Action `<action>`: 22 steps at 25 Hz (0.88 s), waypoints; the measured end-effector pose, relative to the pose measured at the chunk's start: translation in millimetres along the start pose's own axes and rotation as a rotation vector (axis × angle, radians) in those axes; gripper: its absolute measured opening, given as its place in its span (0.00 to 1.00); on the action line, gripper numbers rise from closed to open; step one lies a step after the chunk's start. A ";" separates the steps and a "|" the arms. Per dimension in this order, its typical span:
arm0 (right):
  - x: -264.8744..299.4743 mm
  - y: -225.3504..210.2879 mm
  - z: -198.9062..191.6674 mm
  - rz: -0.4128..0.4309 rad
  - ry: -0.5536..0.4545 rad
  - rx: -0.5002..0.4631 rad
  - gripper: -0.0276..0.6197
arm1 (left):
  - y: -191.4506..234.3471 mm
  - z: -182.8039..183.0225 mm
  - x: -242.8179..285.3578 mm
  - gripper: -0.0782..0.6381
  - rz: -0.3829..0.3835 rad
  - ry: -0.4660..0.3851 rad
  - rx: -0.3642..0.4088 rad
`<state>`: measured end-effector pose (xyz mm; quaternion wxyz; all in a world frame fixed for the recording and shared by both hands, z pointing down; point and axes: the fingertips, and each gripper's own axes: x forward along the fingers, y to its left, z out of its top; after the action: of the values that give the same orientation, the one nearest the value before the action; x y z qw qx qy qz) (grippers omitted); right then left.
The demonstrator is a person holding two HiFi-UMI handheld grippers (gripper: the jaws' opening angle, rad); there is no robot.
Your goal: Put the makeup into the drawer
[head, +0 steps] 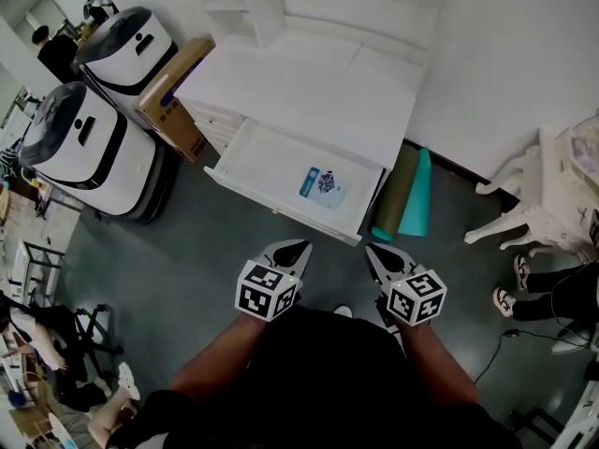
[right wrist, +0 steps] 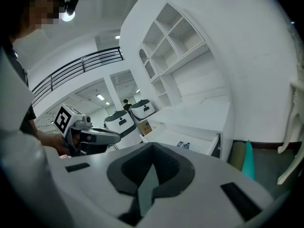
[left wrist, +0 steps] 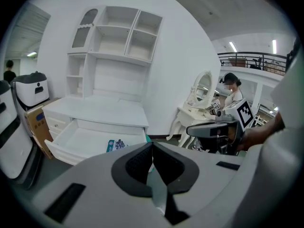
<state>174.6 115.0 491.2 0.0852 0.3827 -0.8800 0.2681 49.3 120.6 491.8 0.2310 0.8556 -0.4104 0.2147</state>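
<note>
We find the makeup package (head: 323, 185) lying flat inside the open drawer (head: 267, 162), toward its right end in the head view. We record the left claw (head: 298, 247) and the right claw (head: 373, 251) both clenched and empty, side by side above the floor (head: 215, 269), clear of the drawer front.

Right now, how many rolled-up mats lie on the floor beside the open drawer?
2: the olive roll lies next to the drawer, the teal roll right beside it, farther out.
</note>
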 end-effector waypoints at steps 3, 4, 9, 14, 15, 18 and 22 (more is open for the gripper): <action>5.9 5.0 -1.6 -0.023 -0.001 0.010 0.08 | 7.5 -3.2 -3.9 0.12 -0.018 0.023 0.018; 8.3 6.8 -2.2 -0.031 -0.003 0.018 0.08 | 10.9 -4.5 -6.3 0.12 -0.024 0.030 0.021; 19.9 19.6 2.3 -0.064 -0.033 0.055 0.08 | 28.9 -7.3 -17.8 0.12 -0.051 0.057 0.042; 32.7 36.7 -3.5 -0.089 -0.044 0.064 0.08 | 45.6 -12.3 -29.2 0.12 -0.072 0.068 0.058; 34.6 39.4 -5.6 -0.092 -0.041 0.061 0.08 | 47.5 -13.2 -30.3 0.12 -0.076 0.068 0.060; 37.2 45.2 -13.8 -0.107 -0.028 0.058 0.08 | 49.3 -19.1 -33.1 0.12 -0.093 0.072 0.066; 37.6 51.3 -20.1 -0.123 -0.017 0.057 0.08 | 51.6 -24.7 -36.4 0.12 -0.109 0.078 0.067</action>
<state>110.6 131.1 500.6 0.0831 0.4404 -0.8475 0.2843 -17.3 128.0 502.6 0.2295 0.8749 -0.3464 0.2488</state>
